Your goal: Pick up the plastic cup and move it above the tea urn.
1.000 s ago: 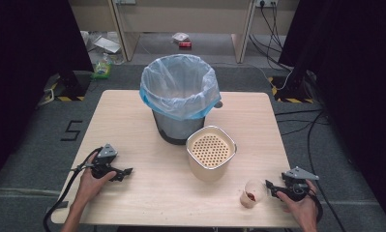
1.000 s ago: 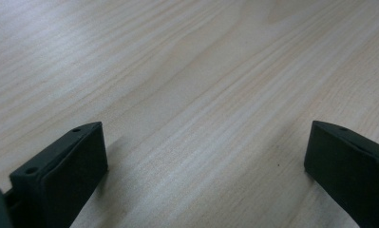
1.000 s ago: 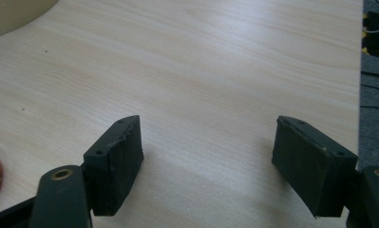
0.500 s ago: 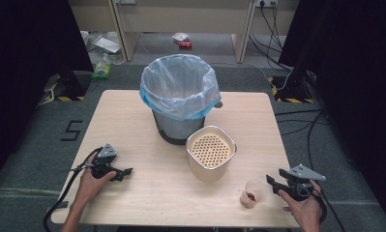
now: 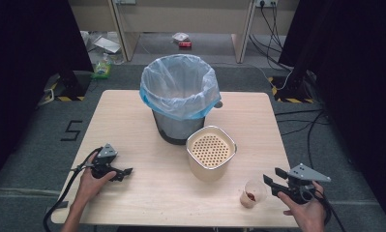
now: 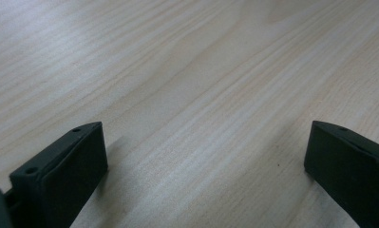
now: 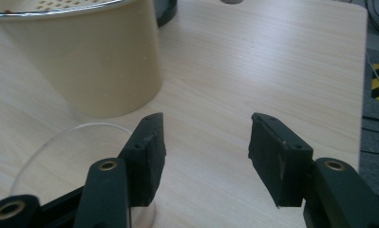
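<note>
Table (image 5: 132, 121): light wood, rect., dark floor all round.

Bin (image 5: 180, 96): dark body, pale blue liner folded over rim, upright at table centre, far half. Largest item on top.

Strainer pot (image 5: 211, 153): cream, rounded-square, perforated insert w/ metal rim. Just in front of bin, toward the person's right, close to touching bin base. Also at upper left of right gripper view (image 7: 82, 57), cream wall filling that corner.

R gripper (image 5: 274, 185): near right corner of table, held in hand (image 5: 304, 212), grey 3-cornered plate on top, jaws pointing left toward cup. Jaws partly apart, just been closing in; nothing pinched betw. them, bare wood in the gap in right gripper view (image 7: 203, 142).

L gripper (image 5: 125, 172): near left part of table, held in hand (image 5: 91, 179), low on the wood, jaws pointing right, cable trailing off near edge. Jaws wide apart in left gripper view (image 6: 203, 156), bare wood grain betw. them, holding nothing.

Cup (image 5: 252, 192): small, clear plastic, upright, reddish bit at bottom. Near edge of table, in front-right of strainer pot, just left of R gripper's jaw tips; not betw. them. Clear rim visible at lower left of right gripper view (image 7: 59, 142), partly behind left jaw; contact w/ that jaw cannot tell.
</note>
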### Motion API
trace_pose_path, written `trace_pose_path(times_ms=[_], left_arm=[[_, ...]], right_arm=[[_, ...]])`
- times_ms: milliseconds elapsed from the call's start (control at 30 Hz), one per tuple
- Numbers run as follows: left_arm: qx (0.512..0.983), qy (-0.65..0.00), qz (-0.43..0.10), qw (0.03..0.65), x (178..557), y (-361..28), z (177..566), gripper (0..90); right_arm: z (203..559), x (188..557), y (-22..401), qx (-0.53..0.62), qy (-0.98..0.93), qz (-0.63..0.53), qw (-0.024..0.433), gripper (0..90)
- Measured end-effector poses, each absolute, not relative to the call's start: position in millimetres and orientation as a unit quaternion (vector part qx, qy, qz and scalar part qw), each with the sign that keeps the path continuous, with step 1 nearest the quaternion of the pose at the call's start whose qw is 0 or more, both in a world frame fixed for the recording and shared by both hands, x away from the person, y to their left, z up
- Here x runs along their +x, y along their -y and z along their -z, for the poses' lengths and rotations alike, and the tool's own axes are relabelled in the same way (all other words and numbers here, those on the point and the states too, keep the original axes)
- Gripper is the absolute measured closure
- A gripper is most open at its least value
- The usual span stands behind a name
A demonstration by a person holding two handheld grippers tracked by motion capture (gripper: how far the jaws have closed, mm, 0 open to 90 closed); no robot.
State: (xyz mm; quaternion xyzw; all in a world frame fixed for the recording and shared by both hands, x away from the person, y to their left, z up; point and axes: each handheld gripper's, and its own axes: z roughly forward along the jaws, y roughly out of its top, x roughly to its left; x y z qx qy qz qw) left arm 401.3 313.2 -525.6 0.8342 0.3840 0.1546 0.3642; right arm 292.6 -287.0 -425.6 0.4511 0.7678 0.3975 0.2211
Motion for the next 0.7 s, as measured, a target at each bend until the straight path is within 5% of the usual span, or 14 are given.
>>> trace_pose_path(times_ms=[700], left_arm=[[0.834, -0.384, -0.155, 0.364, 401, -313, 526, 0.0]], right_arm=[[450, 297, 266, 0.383, -0.833, -0.366, 0.160, 80.8]])
